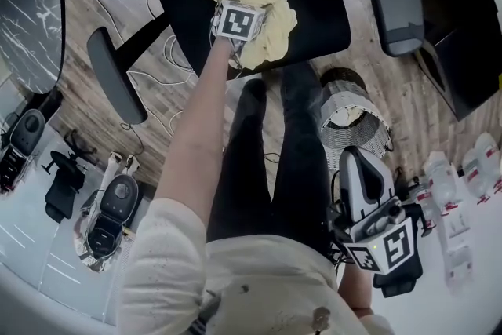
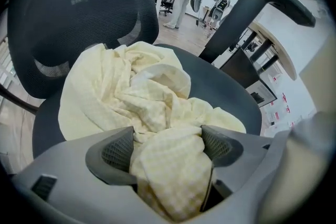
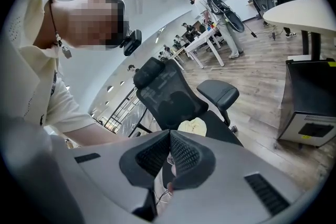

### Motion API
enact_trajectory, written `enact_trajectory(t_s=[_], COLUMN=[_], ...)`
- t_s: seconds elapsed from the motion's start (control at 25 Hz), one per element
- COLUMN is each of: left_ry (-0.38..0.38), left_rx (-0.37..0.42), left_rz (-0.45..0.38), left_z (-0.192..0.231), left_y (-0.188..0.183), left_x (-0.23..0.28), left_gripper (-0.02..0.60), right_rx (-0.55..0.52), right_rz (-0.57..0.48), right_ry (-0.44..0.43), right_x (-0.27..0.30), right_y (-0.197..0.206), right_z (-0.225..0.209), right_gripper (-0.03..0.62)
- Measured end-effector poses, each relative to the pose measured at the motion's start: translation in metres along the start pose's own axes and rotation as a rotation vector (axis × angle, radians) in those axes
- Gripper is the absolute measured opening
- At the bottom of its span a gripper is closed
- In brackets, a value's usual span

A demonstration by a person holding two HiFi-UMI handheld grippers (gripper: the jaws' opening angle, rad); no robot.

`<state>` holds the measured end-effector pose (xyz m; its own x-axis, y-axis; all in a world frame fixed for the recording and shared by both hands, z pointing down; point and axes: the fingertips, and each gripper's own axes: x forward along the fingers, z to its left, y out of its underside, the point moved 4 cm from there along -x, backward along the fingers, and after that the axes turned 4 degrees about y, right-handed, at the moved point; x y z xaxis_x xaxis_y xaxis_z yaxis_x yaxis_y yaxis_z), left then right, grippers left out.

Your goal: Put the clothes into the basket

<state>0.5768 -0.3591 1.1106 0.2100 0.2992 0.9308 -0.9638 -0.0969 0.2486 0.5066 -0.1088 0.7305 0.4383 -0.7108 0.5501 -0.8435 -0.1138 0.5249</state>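
While the right gripper (image 3: 169, 139) sits closed, the left gripper (image 2: 169, 145) straddles yellow cloth (image 2: 136, 93), jaws spread.

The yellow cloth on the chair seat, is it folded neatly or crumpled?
Crumpled. The yellow cloth lies bunched in loose, uneven folds on the chair seat, with no straight edges.

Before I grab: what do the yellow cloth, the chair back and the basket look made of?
Yellow cloth: soft woven fabric, likely cotton; matte, waffle-check texture, loose folds.
Chair back: black mesh, probably synthetic; fine woven texture.
Basket: looks like wire mesh, probably metal; pale grid wall you can see through.
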Motion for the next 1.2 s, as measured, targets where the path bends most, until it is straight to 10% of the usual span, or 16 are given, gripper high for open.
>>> enact_trajectory(t_s=[0.4, 0.64, 1.2], left_ry=[0.069, 0.099, -0.022], left_rx=[-0.035, -0.003, 0.129], left_rz=[0.019, 0.011, -0.111], left_z=[0.003, -0.007, -0.02], left_y=[0.001, 0.004, 0.018], left_x=[0.005, 0.003, -0.014], left_gripper=[0.388, 0.243, 0.12], right_rx=[0.015, 0.013, -0.001], right_rz=[0.014, 0.02, 0.013], right_ry=[0.004, -0.002, -0.015], right_x=[0.013, 0.02, 0.024], right_y=[0.008, 0.012, 0.017], right_z=[-0.002, 0.004, 0.02], right_gripper=[0.008, 0.008, 0.008])
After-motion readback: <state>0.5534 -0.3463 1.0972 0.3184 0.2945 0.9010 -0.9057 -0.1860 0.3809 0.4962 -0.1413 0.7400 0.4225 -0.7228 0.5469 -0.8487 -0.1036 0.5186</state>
